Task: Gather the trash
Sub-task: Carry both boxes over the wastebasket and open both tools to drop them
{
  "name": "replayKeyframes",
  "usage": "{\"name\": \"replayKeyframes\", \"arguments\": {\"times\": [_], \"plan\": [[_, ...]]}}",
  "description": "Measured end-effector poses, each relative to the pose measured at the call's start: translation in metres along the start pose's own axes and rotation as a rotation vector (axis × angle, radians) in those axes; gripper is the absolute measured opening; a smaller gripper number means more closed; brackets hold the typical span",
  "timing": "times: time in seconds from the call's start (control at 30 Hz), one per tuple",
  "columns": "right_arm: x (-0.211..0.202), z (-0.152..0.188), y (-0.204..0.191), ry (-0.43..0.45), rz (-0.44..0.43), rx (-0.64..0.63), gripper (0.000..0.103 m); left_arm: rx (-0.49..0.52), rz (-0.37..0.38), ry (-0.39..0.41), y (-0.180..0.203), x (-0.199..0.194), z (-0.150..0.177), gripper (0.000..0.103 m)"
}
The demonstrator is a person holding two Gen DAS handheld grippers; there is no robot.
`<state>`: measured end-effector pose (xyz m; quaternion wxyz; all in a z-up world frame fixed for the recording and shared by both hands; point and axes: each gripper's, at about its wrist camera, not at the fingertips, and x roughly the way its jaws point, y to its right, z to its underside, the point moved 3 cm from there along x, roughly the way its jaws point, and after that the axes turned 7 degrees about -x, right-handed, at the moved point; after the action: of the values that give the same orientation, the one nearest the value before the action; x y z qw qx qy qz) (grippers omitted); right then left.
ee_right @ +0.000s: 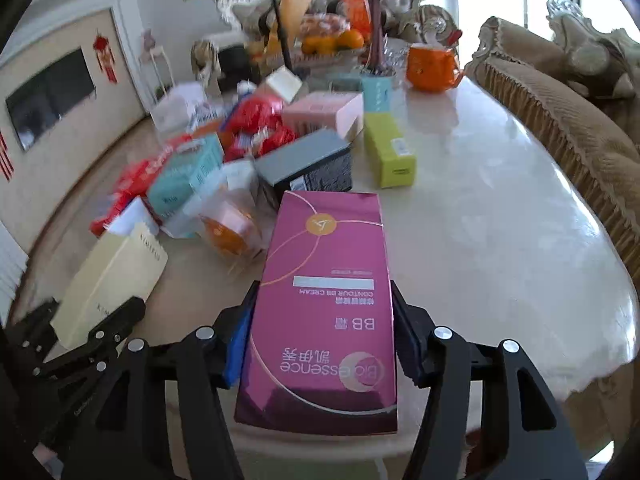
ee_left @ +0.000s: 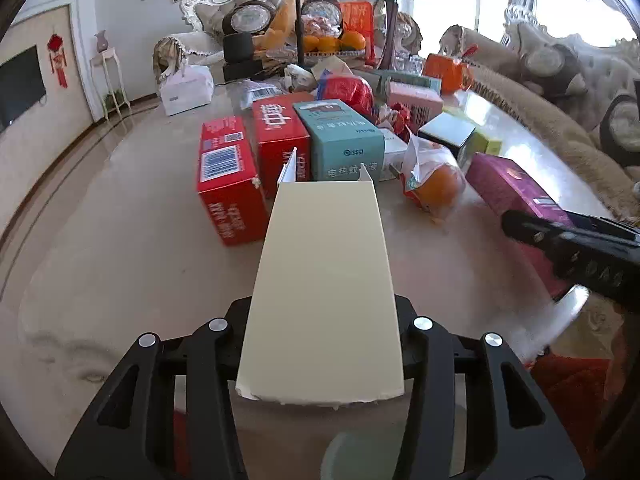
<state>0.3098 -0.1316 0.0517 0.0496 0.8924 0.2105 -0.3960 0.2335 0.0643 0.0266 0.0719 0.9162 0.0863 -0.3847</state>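
Left gripper [ee_left: 320,344] clamped on a cream carton [ee_left: 320,280]. Carton's long axis runs straight away from the camera along the fingers, far end open with flaps up, near end torn; it sits above the near part of the marble table [ee_left: 120,240]. From the right wrist view the same carton [ee_right: 108,280] shows a side panel with thin lettering, too small to read whole, and the left gripper [ee_right: 92,332] holding it at the lower left.

Right gripper [ee_right: 324,344] clamped on a magenta box [ee_right: 324,304], blue pads against its two long sides. Long axis again points away from the camera, near end overhanging the table [ee_right: 500,240] edge. Print reads upside down: "Bio essence", "BB", "CONTOUR BB CREAM", plus Chinese characters. In the left wrist view only part of this box [ee_left: 516,192] shows, with the right gripper [ee_left: 568,248] across it, blurred.

Left to right on the table in the left wrist view: red box with barcode [ee_left: 228,176], second red box [ee_left: 280,136] with large Chinese characters, teal box [ee_left: 344,140] marked "Oissa", bagged orange [ee_left: 436,184].

Only the right wrist view shows the lime-green box [ee_right: 390,152] and orange mug [ee_right: 432,66] clearly.
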Motion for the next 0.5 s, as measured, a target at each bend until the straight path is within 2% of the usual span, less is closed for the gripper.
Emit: {"name": "replayKeyframes", "arguments": {"times": [0.13, 0.2, 0.3, 0.4, 0.5], "plan": [[-0.041, 0.012, 0.007, 0.065, -0.054, 0.051, 0.057, -0.010, 0.069, 0.033, -0.007, -0.034, 0.012, 0.046], [-0.068, 0.034, 0.006, 0.082, -0.116, 0.060, 0.057, -0.016, 0.148, 0.041, -0.010, -0.061, 0.031, 0.046], [-0.095, 0.080, -0.003, 0.064, -0.181, 0.052, 0.057, 0.012, 0.210, 0.011, -0.006, -0.086, 0.070, 0.046], [-0.099, 0.129, -0.017, -0.008, -0.221, 0.068, 0.057, 0.062, 0.244, -0.077, 0.006, -0.086, 0.119, 0.047], [-0.075, 0.177, -0.029, -0.127, -0.192, 0.062, 0.057, 0.109, 0.219, -0.215, 0.024, -0.054, 0.169, 0.047]]}}
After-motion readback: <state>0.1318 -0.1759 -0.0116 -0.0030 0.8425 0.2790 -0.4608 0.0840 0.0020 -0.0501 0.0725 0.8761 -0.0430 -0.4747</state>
